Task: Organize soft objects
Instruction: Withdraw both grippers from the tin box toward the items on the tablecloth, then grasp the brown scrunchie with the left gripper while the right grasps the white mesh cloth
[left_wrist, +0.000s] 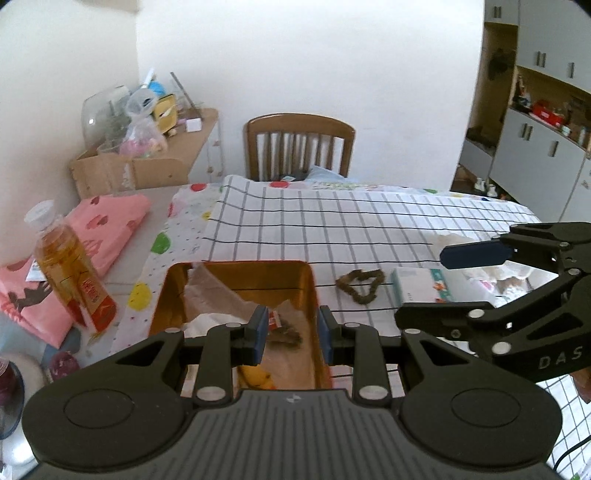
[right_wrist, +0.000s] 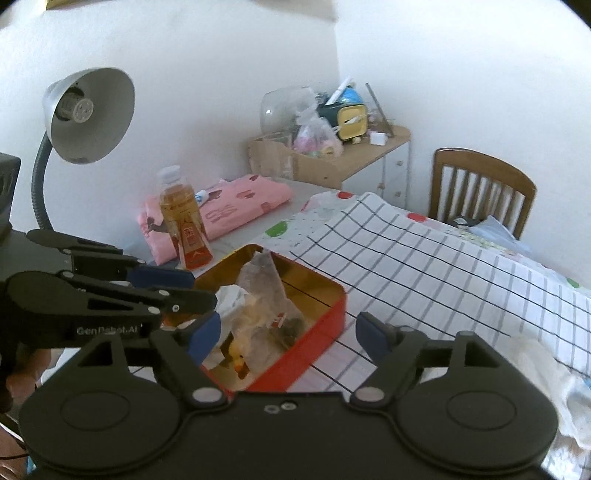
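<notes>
The left hand-held gripper (left_wrist: 291, 334) hangs over the red tin (right_wrist: 334, 306) with narrow jaws gripping nothing, and the right hand-held gripper (right_wrist: 288, 338) is released wide. The crinkled plastic bag (right_wrist: 267, 295) stands high in the tin and could spring out. The brown fuzzy ring (left_wrist: 362, 286) and the tissue pack (left_wrist: 419, 290) lie on the checked cloth, easily dragged.

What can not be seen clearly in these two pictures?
- Tin box contents: left wrist view, near part hidden by the left hand-held gripper.
- Bottle label print: both views, too small to read.
- Pale cloth: right wrist view, cut off by the right edge.
</notes>
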